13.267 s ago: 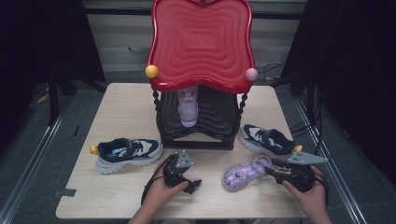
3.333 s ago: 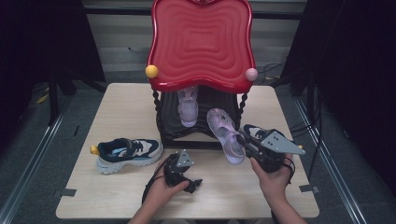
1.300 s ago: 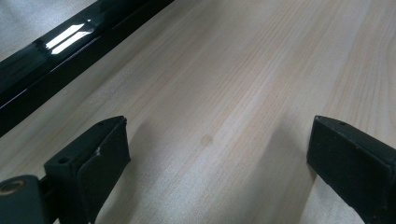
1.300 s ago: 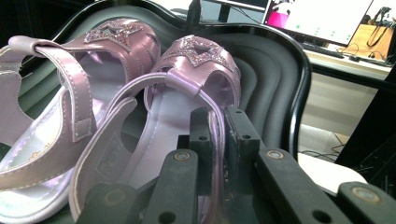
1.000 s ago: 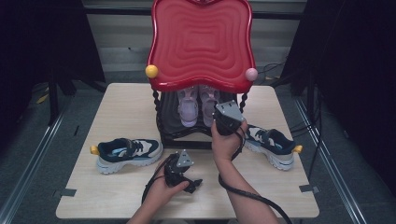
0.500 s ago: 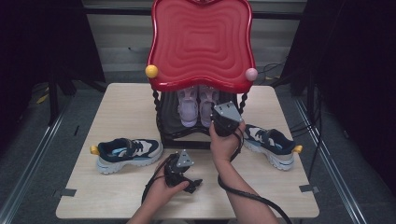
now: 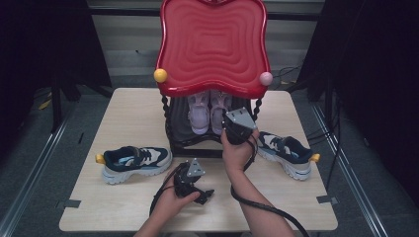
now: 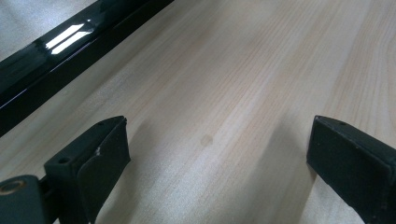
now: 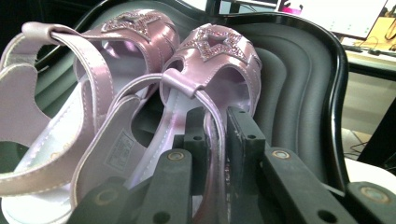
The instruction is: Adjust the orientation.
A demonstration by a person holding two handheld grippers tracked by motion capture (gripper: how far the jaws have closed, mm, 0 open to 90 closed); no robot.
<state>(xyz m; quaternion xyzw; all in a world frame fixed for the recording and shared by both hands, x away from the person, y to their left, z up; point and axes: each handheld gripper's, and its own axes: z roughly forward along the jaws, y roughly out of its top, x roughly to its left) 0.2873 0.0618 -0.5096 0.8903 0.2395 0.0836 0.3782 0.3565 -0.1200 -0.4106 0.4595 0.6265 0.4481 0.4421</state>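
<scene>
Item: right sandal [image 9: 205, 93], pink, star on the toe band. Lies on the black shelf [image 9: 299, 79] under the red top [image 7: 213, 44], long axis running straight ahead of the right gripper [image 9: 215, 135], toe away, touching its mate [image 9: 93, 84] at that gripper's left. Right gripper: jaws pinching the sandal's heel strap. Left gripper [image 8: 217, 154]: jaws spread, empty, over bare table [image 8: 243, 70], farther off. Likely next: release, withdraw along that axis.

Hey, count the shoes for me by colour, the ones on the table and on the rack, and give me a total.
Purple sandals: 2, left one and right one, side by side on the black shelf.
Navy and white sneakers: 2, one left of the rack, one right of it.
Total: 4 shoes.
</scene>
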